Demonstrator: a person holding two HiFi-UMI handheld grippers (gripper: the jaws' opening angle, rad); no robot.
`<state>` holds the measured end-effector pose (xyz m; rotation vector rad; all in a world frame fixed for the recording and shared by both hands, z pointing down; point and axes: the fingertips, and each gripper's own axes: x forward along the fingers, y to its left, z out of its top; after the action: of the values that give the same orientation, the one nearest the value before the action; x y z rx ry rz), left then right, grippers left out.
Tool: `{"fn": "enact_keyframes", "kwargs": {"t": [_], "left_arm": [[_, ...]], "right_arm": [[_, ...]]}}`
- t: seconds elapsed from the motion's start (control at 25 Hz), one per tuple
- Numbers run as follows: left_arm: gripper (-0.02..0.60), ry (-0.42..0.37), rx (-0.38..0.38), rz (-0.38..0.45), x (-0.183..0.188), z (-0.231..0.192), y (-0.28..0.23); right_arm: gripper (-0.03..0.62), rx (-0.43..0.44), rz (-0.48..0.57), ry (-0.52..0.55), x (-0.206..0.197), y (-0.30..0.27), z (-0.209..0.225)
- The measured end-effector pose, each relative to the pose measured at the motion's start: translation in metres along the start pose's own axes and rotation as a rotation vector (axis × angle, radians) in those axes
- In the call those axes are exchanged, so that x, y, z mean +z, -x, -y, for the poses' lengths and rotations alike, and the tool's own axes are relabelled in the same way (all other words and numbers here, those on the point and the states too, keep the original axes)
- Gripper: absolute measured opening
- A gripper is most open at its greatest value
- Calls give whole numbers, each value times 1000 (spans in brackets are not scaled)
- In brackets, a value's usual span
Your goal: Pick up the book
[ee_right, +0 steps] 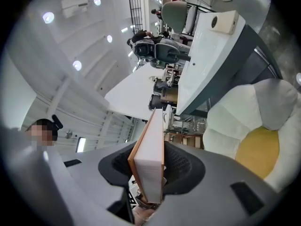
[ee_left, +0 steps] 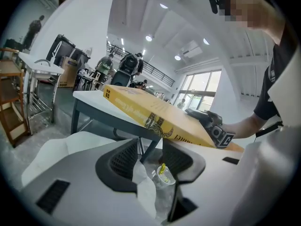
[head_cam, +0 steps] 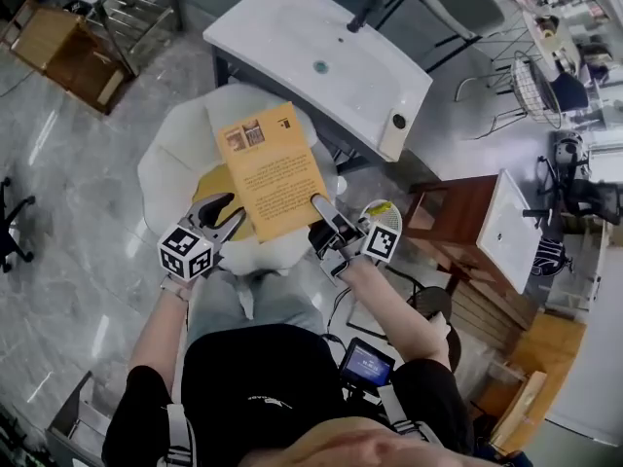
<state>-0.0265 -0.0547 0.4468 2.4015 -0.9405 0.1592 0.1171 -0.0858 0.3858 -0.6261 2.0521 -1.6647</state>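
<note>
Orange covers mark the book (head_cam: 271, 171) in the head view. It hangs in the air over the white chair (head_cam: 170, 168), on the near side of the desk (head_cam: 292, 37), and touches neither. My right gripper (head_cam: 324, 210) has its near right corner, and my left gripper (head_cam: 232, 209) sits just beside its near left edge.

Left gripper view: the jaws stand apart with nothing between them. The book's spine runs just above their tips, untouched as far as I can tell.

Right gripper view: the jaws are closed on the book's corner, one pad on each cover, with the page edges facing me.

I judge the pick-up all but done: the book is clear of the chair, but it rides on one corner grip. Next I'd bring the left jaws round the spine edge and close them, so the weight is shared and the book cannot swing.
</note>
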Motion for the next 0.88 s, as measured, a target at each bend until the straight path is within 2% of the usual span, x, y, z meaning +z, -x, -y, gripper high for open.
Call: {"fn": "enact_keyframes", "kwargs": {"t": [0.32, 0.88], "left_arm": [[175, -57, -40, 30, 44, 27, 14], [152, -152, -74, 103, 117, 77, 55]], "right_arm": [[169, 59, 49, 54, 8, 2, -63], [169, 203, 58, 116, 2, 16, -160]]}}
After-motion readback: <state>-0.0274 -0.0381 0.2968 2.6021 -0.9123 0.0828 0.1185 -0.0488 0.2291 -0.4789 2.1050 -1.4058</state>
